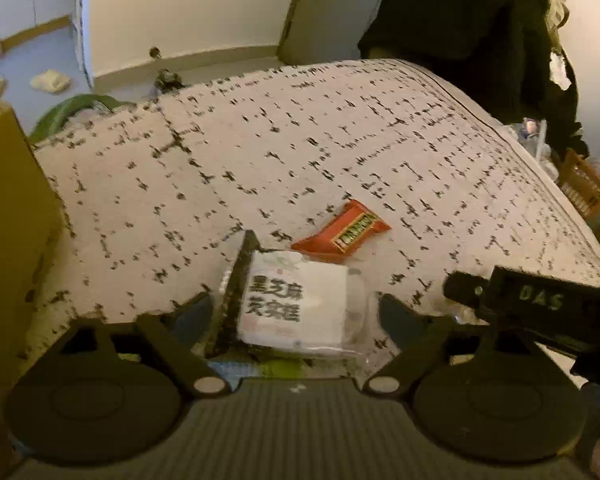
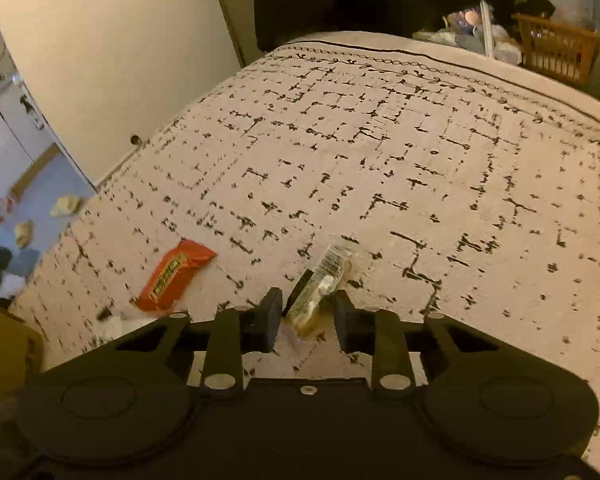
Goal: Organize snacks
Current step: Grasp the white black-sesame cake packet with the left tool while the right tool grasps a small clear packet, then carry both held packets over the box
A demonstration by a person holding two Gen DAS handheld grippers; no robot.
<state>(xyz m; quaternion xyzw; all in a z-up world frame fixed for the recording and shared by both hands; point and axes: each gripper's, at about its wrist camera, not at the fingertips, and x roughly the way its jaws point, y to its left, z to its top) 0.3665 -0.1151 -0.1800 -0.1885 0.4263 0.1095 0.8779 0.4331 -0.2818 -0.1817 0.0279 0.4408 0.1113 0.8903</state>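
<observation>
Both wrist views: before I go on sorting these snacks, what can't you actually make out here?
- White pack, left wrist view: near edge hidden behind the left gripper; contact with the fingers unclear.
- Clear pack, right wrist view: contents and label blurred; the right gripper straddles it, grip uncertain.
- Orange pack: label too blurred to read in both views.
- Cardboard box, left wrist view: cut off by the left edge, inside unseen.

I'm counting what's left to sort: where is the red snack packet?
The red snack packet lies on the patterned cloth, just beyond the white packet in the left view, left of the right gripper.
</observation>
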